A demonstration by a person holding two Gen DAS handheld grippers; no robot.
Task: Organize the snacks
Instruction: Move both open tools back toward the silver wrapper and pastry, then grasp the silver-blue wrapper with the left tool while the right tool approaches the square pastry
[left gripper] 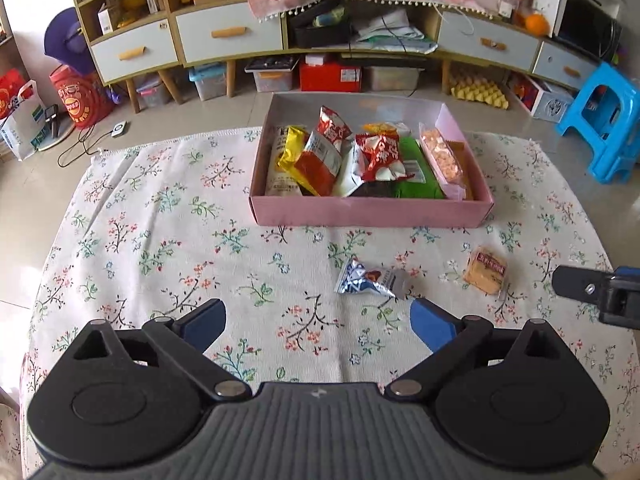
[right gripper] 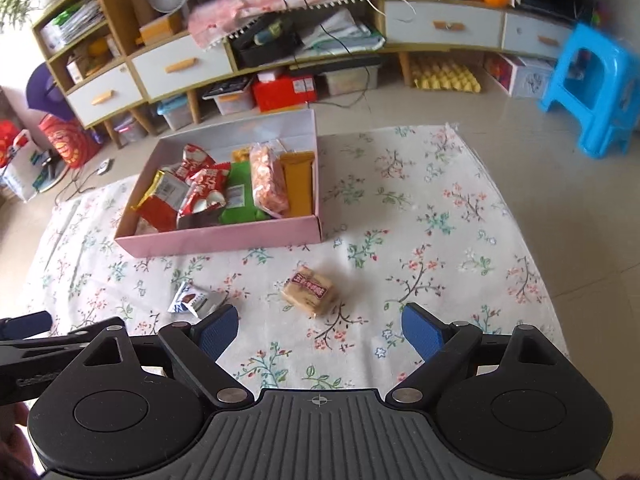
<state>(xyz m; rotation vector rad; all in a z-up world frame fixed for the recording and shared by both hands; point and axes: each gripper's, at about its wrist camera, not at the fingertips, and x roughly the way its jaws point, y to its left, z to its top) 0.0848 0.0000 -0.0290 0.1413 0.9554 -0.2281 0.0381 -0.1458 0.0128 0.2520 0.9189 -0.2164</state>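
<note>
1. Snacks are seen in two places: most are piled inside a pink box (left gripper: pixel 372 212), and two are left loose on the flowered cloth (left gripper: pixel 160 240) that covers the surface beneath.
2. The pink box is set on the far part of the cloth, open at the top, with red, yellow, green and orange packets heaped inside it.
3. The left gripper (left gripper: pixel 318 320) is angled steeply down toward the cloth, near its front edge. Its jaws are spread wide, and nothing is held or touched by its blue pads (left gripper: pixel 432 326).
4. The right gripper (right gripper: pixel 320 328) is tilted down in the same way, beside the left one. Its jaws are likewise spread wide and empty, with bare cloth between them.
5. A tan wrapped cake (right gripper: pixel 310 290) with a red label is lying on the cloth just ahead of the right gripper, apart from its pads.
6. A small blue-and-white packet (left gripper: pixel 370 280) is lying crumpled on the cloth just ahead of the left gripper's right pad; whether it touches the pad cannot be told.
</note>
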